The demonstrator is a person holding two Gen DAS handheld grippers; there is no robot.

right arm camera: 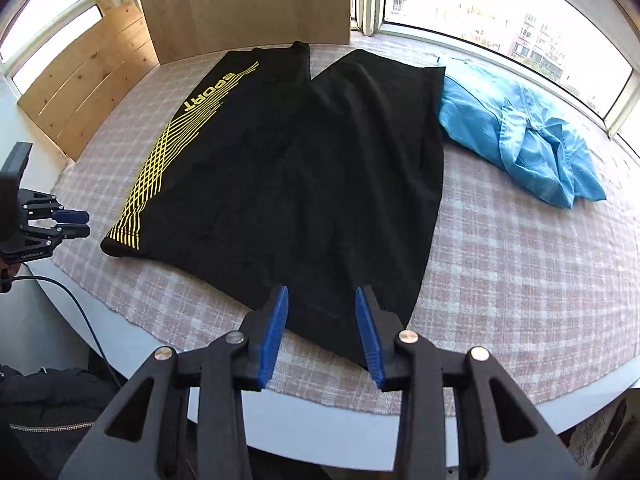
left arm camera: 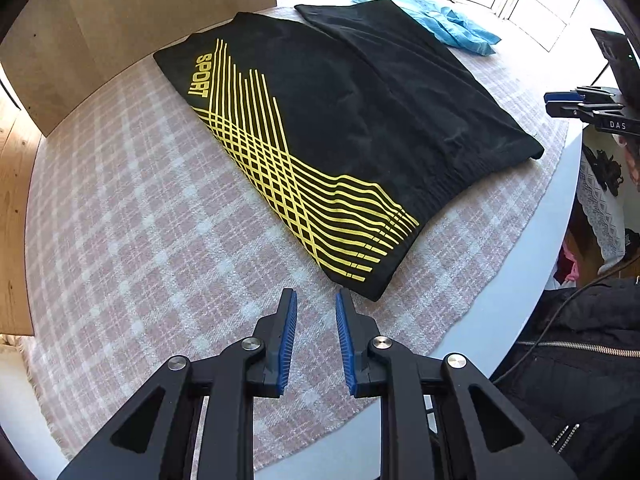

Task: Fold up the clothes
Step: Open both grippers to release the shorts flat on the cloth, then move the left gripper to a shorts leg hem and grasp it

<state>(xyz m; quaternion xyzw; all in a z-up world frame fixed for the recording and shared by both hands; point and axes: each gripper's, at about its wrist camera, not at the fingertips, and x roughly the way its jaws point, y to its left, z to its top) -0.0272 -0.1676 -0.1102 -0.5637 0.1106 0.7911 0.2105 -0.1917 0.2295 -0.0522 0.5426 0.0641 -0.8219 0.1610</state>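
Left tongs (left arm camera: 316, 304) stand a little apart over the checked cloth (left arm camera: 132, 216), with nothing between them, just short of the near corner of the shorts (left arm camera: 320, 120). Right tongs (right arm camera: 322, 300) stand wider apart, one blue pad to each side of the near black hem; the pads do not seem to press on the fabric, though the fisheye makes that hard to judge.

Black shorts lie spread flat on the cloth that covers the round white bench (right arm camera: 304, 432). Their long axis runs from the near edge of the bench away toward the window (right arm camera: 500, 12). In the right wrist view the two legs part in a V at the far end, so the legs point away and the wider end lies nearest the tongs. In the left wrist view a gathered band shows along the right edge.

One leg bears a print of crossing yellow lines (left arm camera: 280, 168) running along its length, with the word "SPORT" (left arm camera: 199, 75) in yellow capitals at its far end, set along the leg. On the right tongs' body, as seen from the left wrist, the letters "DAS" can be read.

Beyond the shorts, touching their far right edge, lies a crumpled blue shirt (right arm camera: 520, 140). A wooden board (right arm camera: 244, 4) stands at the far side of the bench.
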